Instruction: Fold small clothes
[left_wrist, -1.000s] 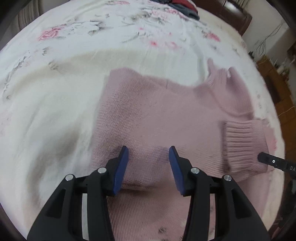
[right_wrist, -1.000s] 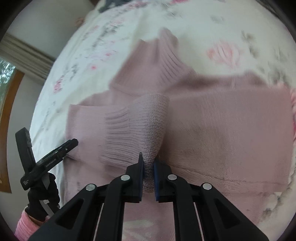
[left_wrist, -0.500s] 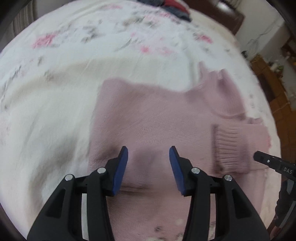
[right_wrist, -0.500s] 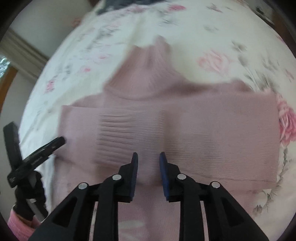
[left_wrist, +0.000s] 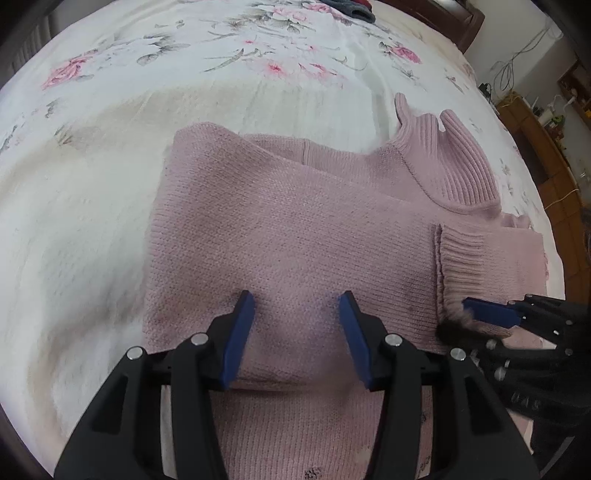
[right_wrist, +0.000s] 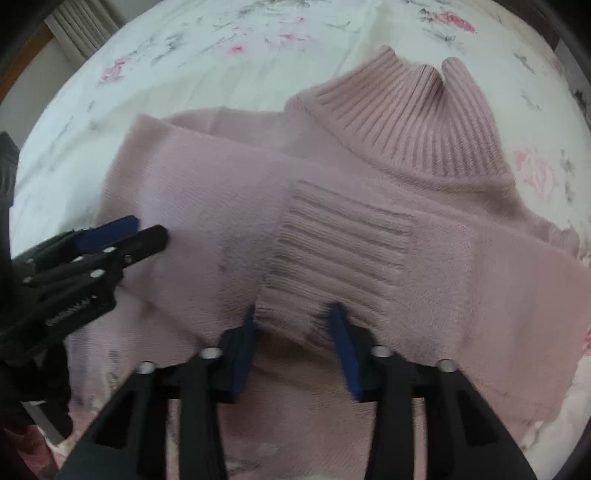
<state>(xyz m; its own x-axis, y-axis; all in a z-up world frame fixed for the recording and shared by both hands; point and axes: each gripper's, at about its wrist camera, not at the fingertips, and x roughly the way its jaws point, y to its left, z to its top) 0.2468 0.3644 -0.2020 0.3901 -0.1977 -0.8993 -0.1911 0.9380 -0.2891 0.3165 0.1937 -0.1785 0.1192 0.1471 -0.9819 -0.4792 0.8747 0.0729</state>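
Now both sleeves are lying crossed on the pink sweater (left_wrist: 295, 229); left tongs (left_wrist: 297, 332) and right tongs (right_wrist: 295, 339) are gaping, empty; next, pinching the hem evenly and folding it toward the collar (right_wrist: 417, 122).

bedsheet (left_wrist: 92, 221) left of sweater (left_wrist: 295, 229): free | right: tools (left_wrist: 487, 314) nearly touching | clothes pile (left_wrist: 351, 7) far edge

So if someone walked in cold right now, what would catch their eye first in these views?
The pink knit sweater spread across the middle of the floral bedsheet, its sleeves folded over the body and the ribbed turtleneck collar at the far end. Next, the two open blue-padded grippers: the left gripper over the folded sleeve, the right gripper at the ribbed cuff.
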